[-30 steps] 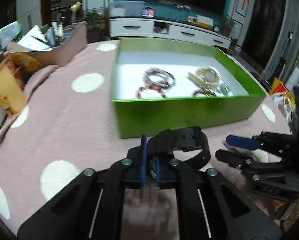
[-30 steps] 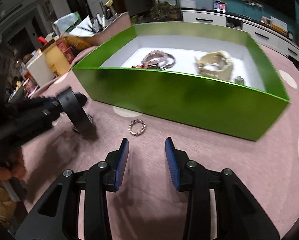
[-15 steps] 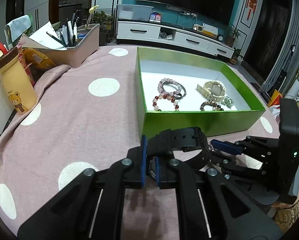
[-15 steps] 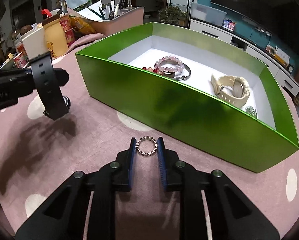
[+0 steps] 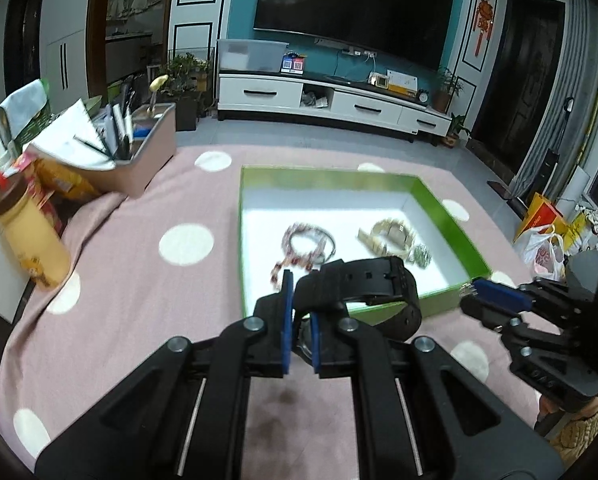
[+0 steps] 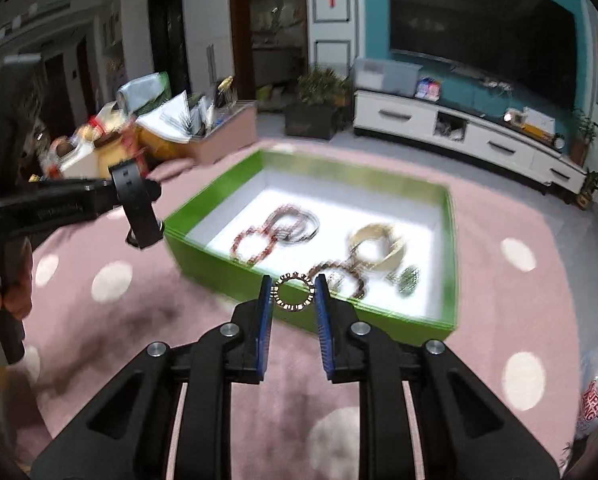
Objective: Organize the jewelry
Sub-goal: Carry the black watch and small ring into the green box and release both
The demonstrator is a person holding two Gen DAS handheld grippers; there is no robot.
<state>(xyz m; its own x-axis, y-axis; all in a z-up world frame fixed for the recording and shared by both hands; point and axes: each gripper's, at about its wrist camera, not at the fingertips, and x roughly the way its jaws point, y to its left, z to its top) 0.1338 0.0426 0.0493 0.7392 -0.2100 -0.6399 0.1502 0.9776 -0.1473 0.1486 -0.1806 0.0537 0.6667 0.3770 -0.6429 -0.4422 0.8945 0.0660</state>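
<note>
From the left wrist camera, the left tool (image 5: pixel 299 332) is clenched on a black watch (image 5: pixel 363 284), its blue pads pinching the strap near the watch face, so the band loops up and to the right above the bench (image 5: pixel 139 280) with its pink, white-dotted cloth. Behind the watch sits the green box (image 5: pixel 447 208), white inside, holding beaded bracelets (image 5: pixel 307 244), a cream watch (image 5: pixel 391 234) and a small sparkly piece (image 5: pixel 421 256). The right tool (image 5: pixel 469 292) enters from the right edge, near the box's front corner. A yellow bottle (image 5: pixel 31 240) and a pink tray of pens and papers (image 5: pixel 139 148) stand at the left.

From the right wrist camera, the right tool (image 6: pixel 293 296) grips a small beaded ring (image 6: pixel 293 293) between its blue pads, raised in front of the box's (image 6: pixel 219 264) near wall. The ring is upright, facing the camera. The left tool (image 6: pixel 139 196) comes in from the left with the black watch (image 6: pixel 137 208) hanging from it, held by a hand (image 6: pixel 15 292) at the edge. The bracelets (image 6: pixel 275 228) and cream watch (image 6: pixel 377 246) lie blurred inside the box.
</note>
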